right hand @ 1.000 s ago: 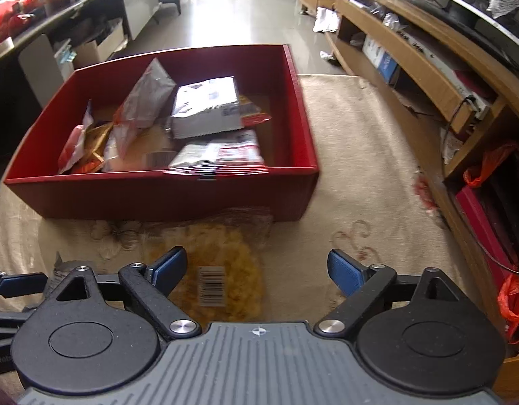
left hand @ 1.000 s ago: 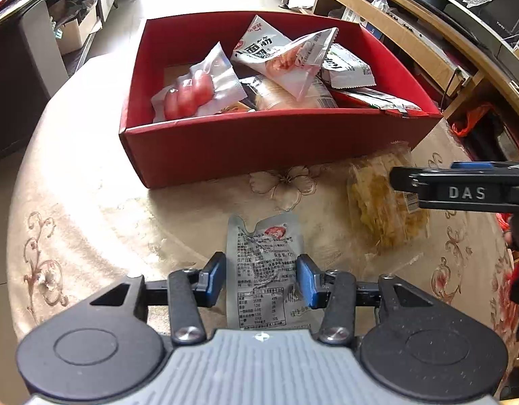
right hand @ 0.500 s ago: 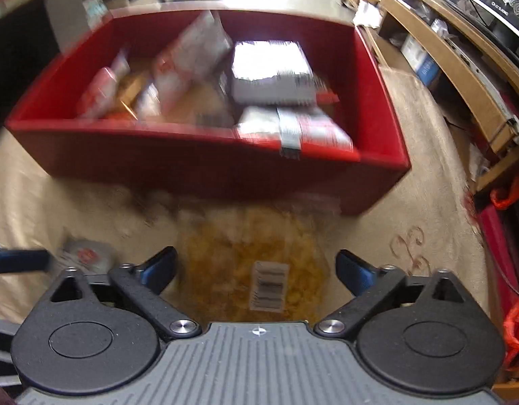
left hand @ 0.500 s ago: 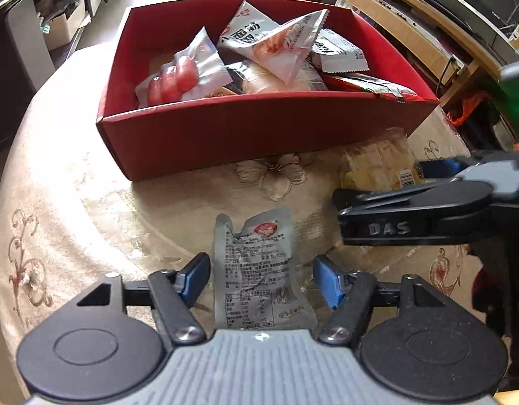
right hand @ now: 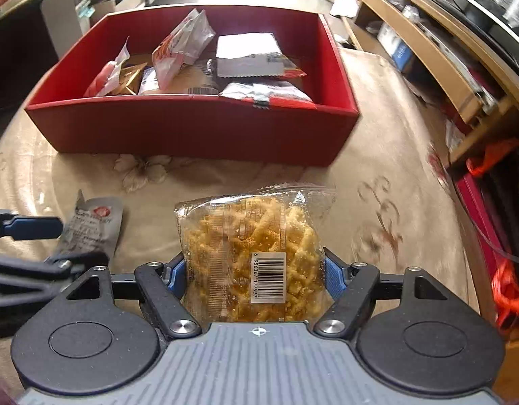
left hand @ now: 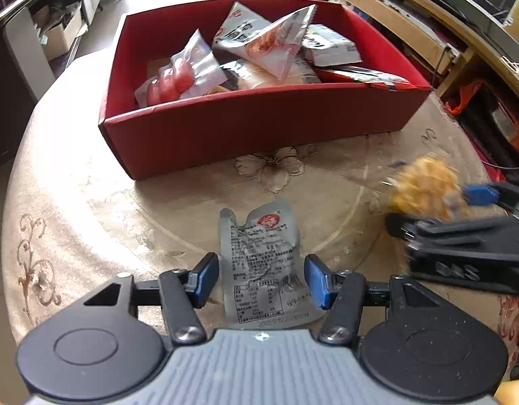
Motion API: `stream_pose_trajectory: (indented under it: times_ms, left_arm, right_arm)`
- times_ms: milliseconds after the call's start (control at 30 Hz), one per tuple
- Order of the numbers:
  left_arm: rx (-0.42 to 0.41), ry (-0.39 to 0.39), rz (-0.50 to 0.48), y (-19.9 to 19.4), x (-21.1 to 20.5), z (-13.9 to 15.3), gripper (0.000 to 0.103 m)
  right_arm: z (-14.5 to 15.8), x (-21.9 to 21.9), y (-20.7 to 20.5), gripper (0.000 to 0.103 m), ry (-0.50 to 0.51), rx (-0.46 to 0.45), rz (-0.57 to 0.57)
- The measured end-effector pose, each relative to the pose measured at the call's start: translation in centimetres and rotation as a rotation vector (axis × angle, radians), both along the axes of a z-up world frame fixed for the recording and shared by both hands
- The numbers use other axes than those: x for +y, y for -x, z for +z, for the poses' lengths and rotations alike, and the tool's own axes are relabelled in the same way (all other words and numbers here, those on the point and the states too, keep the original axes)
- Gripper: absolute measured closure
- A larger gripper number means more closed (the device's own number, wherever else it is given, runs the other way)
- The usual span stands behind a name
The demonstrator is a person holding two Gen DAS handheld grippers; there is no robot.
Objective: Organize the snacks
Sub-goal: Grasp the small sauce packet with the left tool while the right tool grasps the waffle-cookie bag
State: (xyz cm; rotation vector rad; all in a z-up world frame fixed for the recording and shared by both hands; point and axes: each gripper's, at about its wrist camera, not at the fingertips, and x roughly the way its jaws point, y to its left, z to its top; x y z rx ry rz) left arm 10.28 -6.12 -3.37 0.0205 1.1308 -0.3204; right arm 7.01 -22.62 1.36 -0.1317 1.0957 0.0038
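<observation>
A red cardboard box [left hand: 259, 128] [right hand: 192, 128] holding several snack packets stands at the back of the table. A flat silver packet [left hand: 259, 256] [right hand: 94, 226] lies on the cloth in front of it. My left gripper [left hand: 259, 281] [right hand: 57, 243] straddles the packet. Its jaws are closing, and the blue pads stand just off the packet's edges. A clear bag of yellow crispy snacks [right hand: 246, 233] [left hand: 425, 185] sits between the pads of my right gripper [right hand: 256, 276] [left hand: 438, 209]. Those jaws are closing too, and both pads touch the bag's sides.
The round table wears a beige flowered cloth [left hand: 90, 202], and its edge curves away close on the left and right. Wooden shelving [left hand: 394, 23] [right hand: 428, 60] runs along the right. Red and orange items [right hand: 506, 290] lie on the floor beside the table.
My right gripper has moved onto the yellow bag and narrowed until its pads meet the bag's sides. My left gripper's jaws widened, then narrowed again around the silver packet, which has not moved.
</observation>
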Motion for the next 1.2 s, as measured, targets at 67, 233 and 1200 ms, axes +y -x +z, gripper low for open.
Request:
stream_pose_trajectory:
  times_ms: [67,233,1200]
  left_arm:
    - [0.002,0.012,0.011,-0.3,-0.2,0.0,0.045]
    - [-0.016,-0.018,0.011,-0.5,-1.3,-0.4,0.034]
    - [-0.082,-0.098,-0.019,-0.2,-2.3,-0.1,0.046]
  right_arm:
    - [0.6,0.1,0.9,0.023,-0.009,-0.003,-0.024]
    - [2.1,-0.2,1.9,0.023,-0.042,-0.024,-0.058]
    - [1.6,-0.9,0.0,0.023,-0.034,-0.026,-0.053]
